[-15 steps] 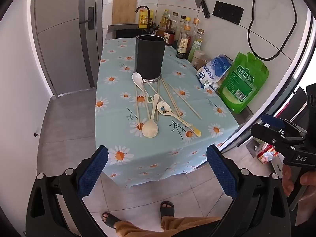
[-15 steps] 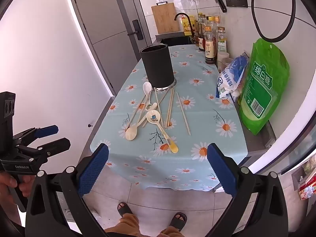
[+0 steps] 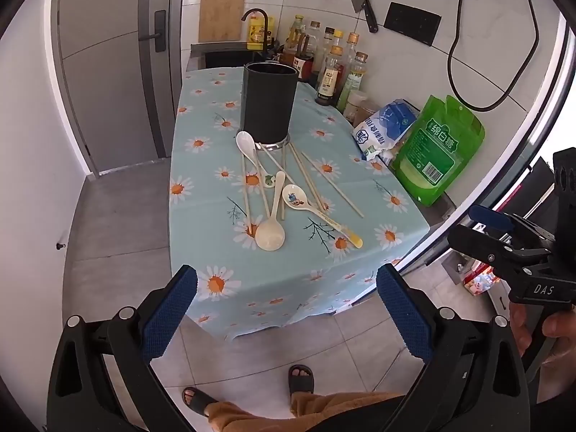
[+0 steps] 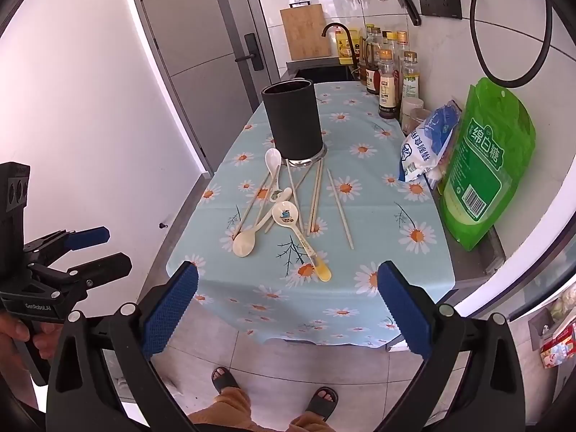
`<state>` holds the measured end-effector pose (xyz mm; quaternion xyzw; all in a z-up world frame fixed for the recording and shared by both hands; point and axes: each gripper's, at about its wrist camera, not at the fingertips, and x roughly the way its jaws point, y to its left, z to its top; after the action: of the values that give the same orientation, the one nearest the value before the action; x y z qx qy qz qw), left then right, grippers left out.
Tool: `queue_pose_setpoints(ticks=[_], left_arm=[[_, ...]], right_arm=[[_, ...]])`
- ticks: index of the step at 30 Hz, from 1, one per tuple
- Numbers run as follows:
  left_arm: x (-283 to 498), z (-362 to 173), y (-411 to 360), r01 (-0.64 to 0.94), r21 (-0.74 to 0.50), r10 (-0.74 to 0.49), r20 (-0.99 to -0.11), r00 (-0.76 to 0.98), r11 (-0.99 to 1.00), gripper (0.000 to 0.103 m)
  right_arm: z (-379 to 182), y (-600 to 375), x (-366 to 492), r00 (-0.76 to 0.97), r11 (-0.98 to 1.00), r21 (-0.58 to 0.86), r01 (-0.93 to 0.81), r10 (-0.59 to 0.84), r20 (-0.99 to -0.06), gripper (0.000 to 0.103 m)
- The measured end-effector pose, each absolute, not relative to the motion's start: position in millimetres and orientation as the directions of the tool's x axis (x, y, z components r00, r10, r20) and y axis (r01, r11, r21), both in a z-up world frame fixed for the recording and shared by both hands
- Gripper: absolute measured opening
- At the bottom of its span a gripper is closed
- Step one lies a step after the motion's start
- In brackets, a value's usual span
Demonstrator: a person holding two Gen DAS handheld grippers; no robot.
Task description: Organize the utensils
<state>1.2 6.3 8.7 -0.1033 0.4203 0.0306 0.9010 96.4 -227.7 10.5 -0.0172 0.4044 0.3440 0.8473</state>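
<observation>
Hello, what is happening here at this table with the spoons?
A person stands at the near end of the table, holding a two-finger gripper in each hand. The left gripper and the right gripper are both open and empty, held short of the table's near edge. Spoons and chopsticks lie loose on the flowered cloth in front of a dark upright holder. Nothing has been picked up yet.

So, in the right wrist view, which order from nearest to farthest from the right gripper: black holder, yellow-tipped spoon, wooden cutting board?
From the right gripper:
1. Yellow-tipped spoon, at the table's near edge.
2. Black holder, upright mid-table behind the utensils.
3. Wooden cutting board, against the far wall.
</observation>
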Motion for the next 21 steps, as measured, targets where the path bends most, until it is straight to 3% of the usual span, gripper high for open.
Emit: queue_pose_setpoints(ticks=[21], left_arm=[[0.1, 0.5, 3.7, -0.128, -0.164, -0.044, -0.763, 0.644, 0.978, 0.097]], right_arm=[[11.8, -226.2, 99.2, 0.442, 0.765, 0.228, -0.603, 0.558, -0.702, 0.099]])
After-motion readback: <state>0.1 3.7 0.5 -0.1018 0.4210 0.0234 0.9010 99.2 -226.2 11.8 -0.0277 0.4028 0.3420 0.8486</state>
